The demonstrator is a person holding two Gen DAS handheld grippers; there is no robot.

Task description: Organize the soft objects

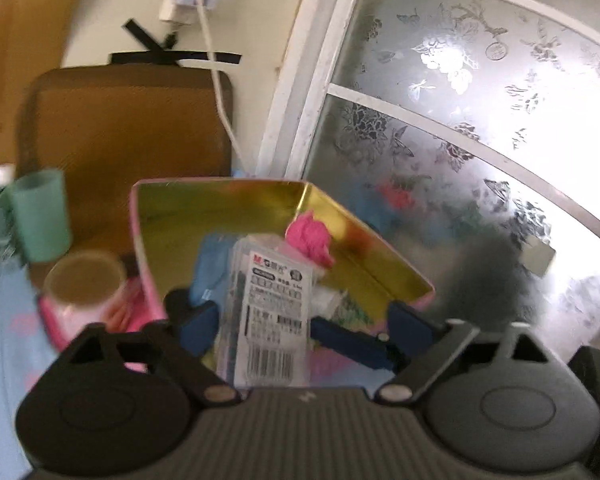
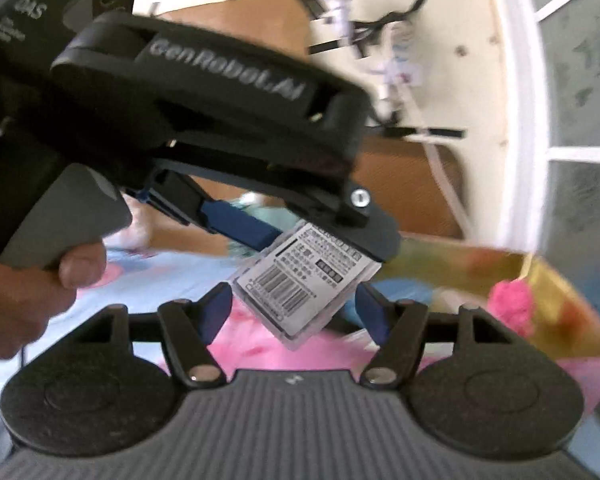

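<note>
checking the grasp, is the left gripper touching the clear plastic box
Touching. In the right wrist view, the left gripper has its blue fingers pressed against the clear plastic box.

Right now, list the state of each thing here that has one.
left gripper: shut on the clear packet
clear packet: held, tilted above the bedsheet
right gripper: open, fingers either side of the packet
gold tin: open, lid off
pink cloth: crumpled inside the tin

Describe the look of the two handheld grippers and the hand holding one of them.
The left gripper has a black body with white "GenRobot.AI" lettering, a grey handle, a silver screw and blue finger pads. A bare hand, no sleeve visible, wraps that handle. The right gripper shows a ribbed grey base, two round black discs, black linkages with silver pins and blue pads.
</note>
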